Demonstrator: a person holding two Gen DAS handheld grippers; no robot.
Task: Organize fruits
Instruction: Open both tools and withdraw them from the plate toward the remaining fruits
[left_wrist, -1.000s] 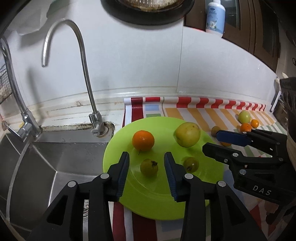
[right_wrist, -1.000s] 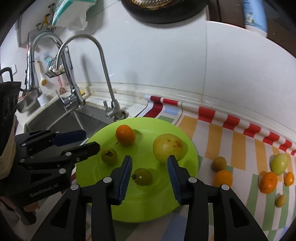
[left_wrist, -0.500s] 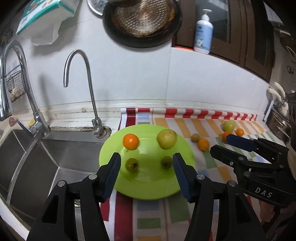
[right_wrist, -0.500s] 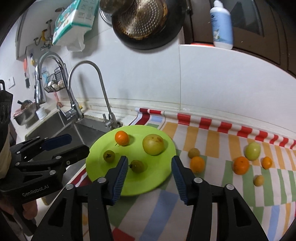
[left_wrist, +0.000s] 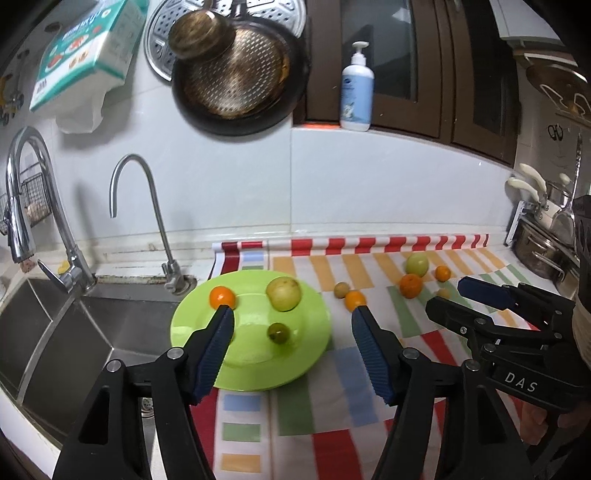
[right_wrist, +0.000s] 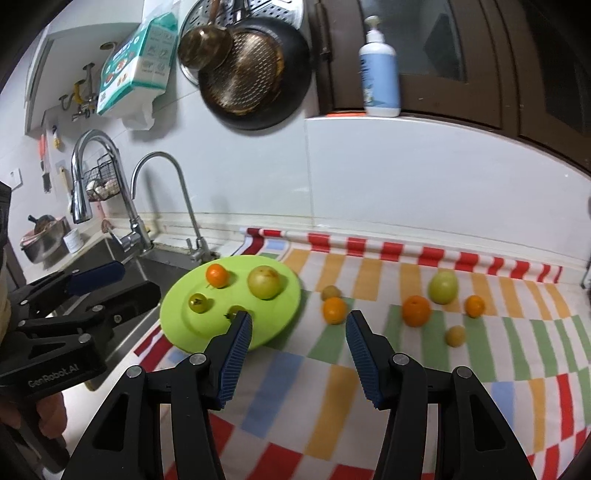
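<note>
Left wrist view: the left gripper (left_wrist: 291, 314) is hanging above the near half of the green plate (left_wrist: 299, 365), its jaws apart with nothing between them; they have just been opening, and stand wider than a second ago, when they were flanking a small green fruit. The whole scene is looking smaller and farther than before, with the pan (left_wrist: 236, 77) and soap bottle (left_wrist: 356, 90) on the far wall now fully showing. On the plate, an orange (left_wrist: 221, 297) is sitting far left, a big yellow-green fruit (left_wrist: 283, 293) far right, and one small green fruit (left_wrist: 277, 333) nearer; the other small one is hiding behind the left finger (left_wrist: 216, 350). The plate is lying on the striped mat (left_wrist: 332, 413), just right of the sink (left_wrist: 74, 332). The right gripper (left_wrist: 448, 301) is showing at the right edge.

Right wrist view: the right gripper (right_wrist: 298, 325) is hovering over the mat beside the plate's (right_wrist: 177, 332) near right rim, jaws apart and empty; they too have been opening, no longer bracketing the small green fruit (right_wrist: 234, 312) now peeking past the left fingertip. The second small green fruit (right_wrist: 198, 302) is lying on the plate's left. Loose fruit is lying on the mat to the right: a small brownish one (right_wrist: 330, 292) and an orange (right_wrist: 334, 310) just beside the plate, then a larger orange (right_wrist: 416, 311), a green apple (right_wrist: 443, 287), a small orange (right_wrist: 474, 305) and a yellowish one (right_wrist: 455, 336). The left gripper (right_wrist: 125, 282) is at the left edge.
</note>
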